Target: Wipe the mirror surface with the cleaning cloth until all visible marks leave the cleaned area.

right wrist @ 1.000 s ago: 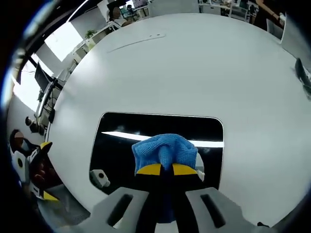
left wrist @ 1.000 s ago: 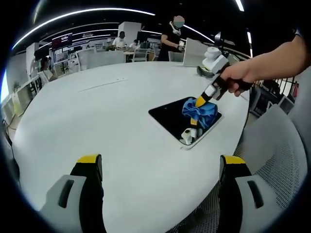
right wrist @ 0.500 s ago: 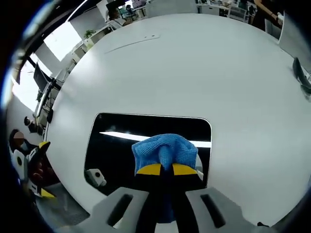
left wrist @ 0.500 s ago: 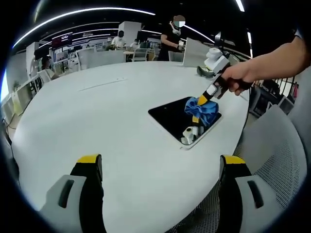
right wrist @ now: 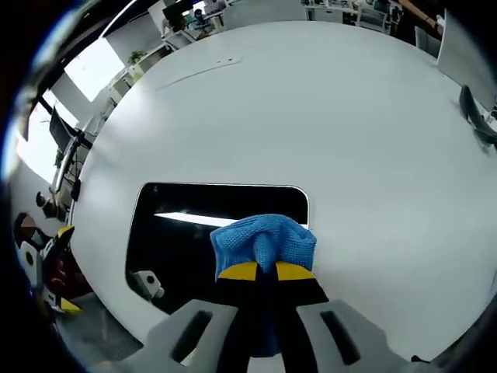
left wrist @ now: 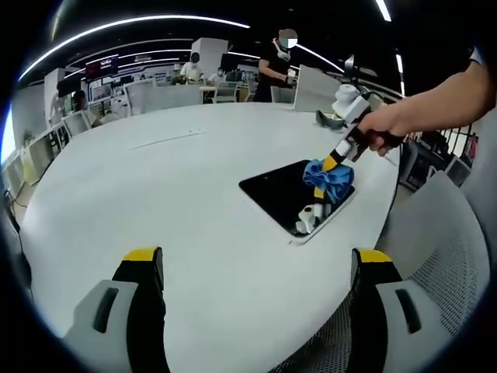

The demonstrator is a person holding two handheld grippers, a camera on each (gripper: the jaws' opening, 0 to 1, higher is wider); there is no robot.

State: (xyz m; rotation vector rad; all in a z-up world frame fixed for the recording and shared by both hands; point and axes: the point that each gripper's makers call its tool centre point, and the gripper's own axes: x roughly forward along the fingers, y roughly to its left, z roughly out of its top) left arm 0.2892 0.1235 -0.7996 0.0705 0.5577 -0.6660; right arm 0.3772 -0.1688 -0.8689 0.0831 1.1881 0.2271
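- White table (left wrist: 155, 194): wide bare top on the left gripper (left wrist: 256, 268) side, open lane to the mirror (left wrist: 283, 194).
- Mirror sits near the table edge; right gripper (left wrist: 335, 162) and blue cloth (left wrist: 328, 177) occupy its far corner.
- Mirror's left half (right wrist: 186, 241) is uncovered.
- Dark object (right wrist: 475, 109) lies on the table, well apart from the mirror.
- Mesh chair (left wrist: 439, 256) stands just beside the table edge.
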